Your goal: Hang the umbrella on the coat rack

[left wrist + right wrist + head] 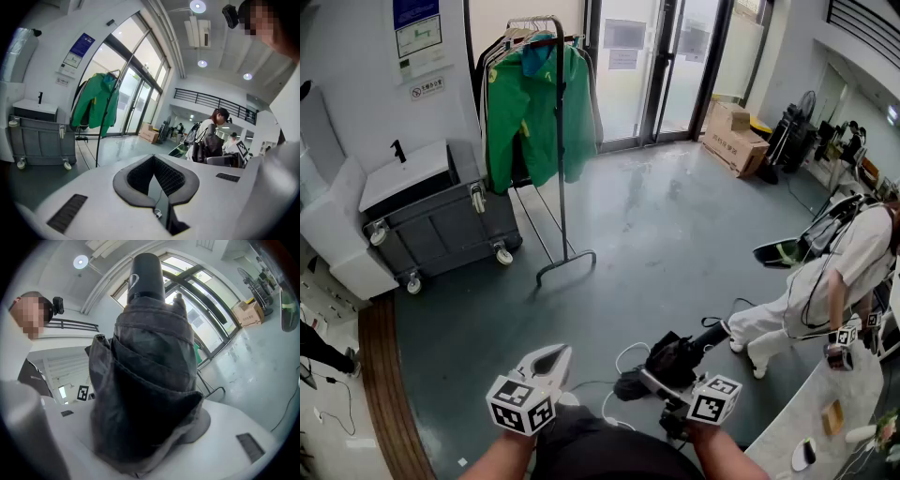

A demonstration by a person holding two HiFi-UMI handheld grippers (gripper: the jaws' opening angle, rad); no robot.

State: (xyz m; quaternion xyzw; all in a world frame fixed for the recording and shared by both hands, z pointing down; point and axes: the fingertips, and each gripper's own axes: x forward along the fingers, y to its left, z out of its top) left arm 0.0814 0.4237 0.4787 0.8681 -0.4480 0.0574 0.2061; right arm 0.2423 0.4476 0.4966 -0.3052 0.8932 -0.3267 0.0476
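Fingers (206, 423) of my right gripper (666, 386) squeeze the folded dark gray umbrella (145, 380). My left gripper (154, 161) is closed, empty. Only my head view shows the whole coat rack (561, 141).

The right gripper (140, 432) is gripping a folded dark umbrella (145, 380), its 2 white jaws pressing the fabric from left and right; the black cylindrical end (146, 277) is pointing away; far right, a cardboard box (248, 312) is sitting near glass doors (211, 310).

grey cart (441, 220), cardboard box (733, 136), perhaps a fan (807, 101).
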